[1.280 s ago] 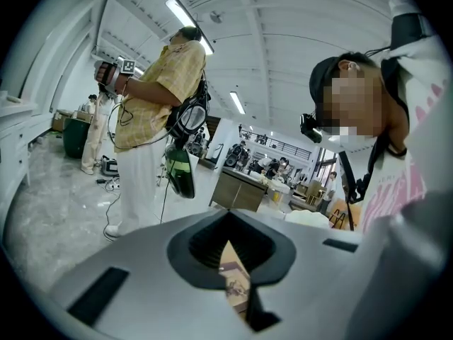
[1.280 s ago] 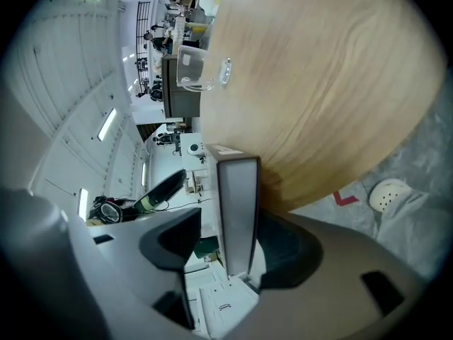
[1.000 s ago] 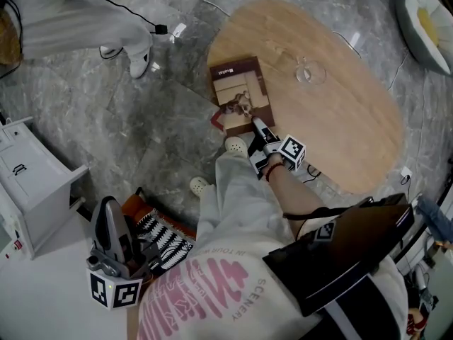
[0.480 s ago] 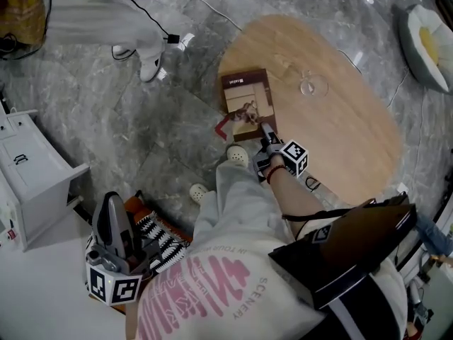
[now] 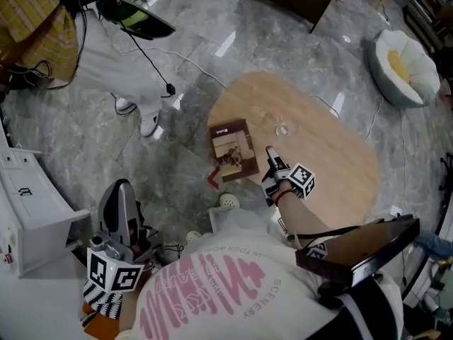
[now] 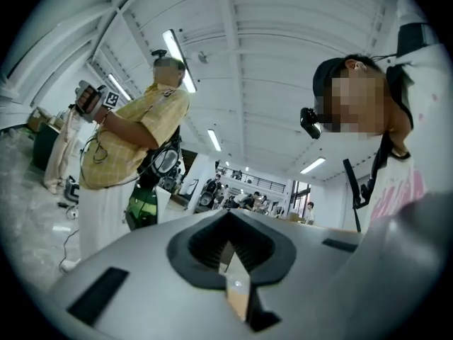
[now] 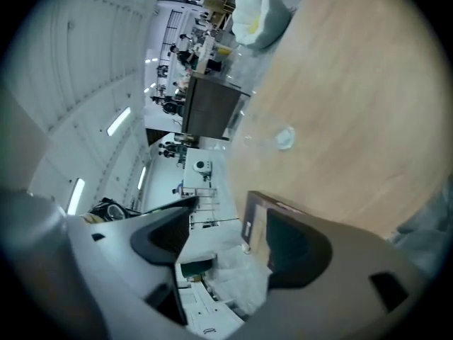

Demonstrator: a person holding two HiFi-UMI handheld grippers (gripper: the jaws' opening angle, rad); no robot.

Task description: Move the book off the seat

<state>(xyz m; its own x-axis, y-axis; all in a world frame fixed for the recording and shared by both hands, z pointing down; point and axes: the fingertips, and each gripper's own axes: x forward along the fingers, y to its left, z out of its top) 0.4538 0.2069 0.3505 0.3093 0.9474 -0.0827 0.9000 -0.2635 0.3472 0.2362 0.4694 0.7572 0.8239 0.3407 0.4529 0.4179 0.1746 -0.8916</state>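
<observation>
Head view, read with both gripper views. Book lies flat on the oval wooden surface, at its left edge close to the near end. No seat shows beneath it, so the move off the seat is judged complete. The book's long axis runs from the near edge toward the far edge, slightly tilted. Right tongs stand just beside the book's right long side, apart from it and pointing roughly along that axis. Their jaws have just been opening, then easing in a little; they stand wide, and no pad touches the book. Left tongs are closed on nothing, well apart from the book, over the floor. The right hand is the nearer, and any further reach would go leftward, across the book's short axis.
</observation>
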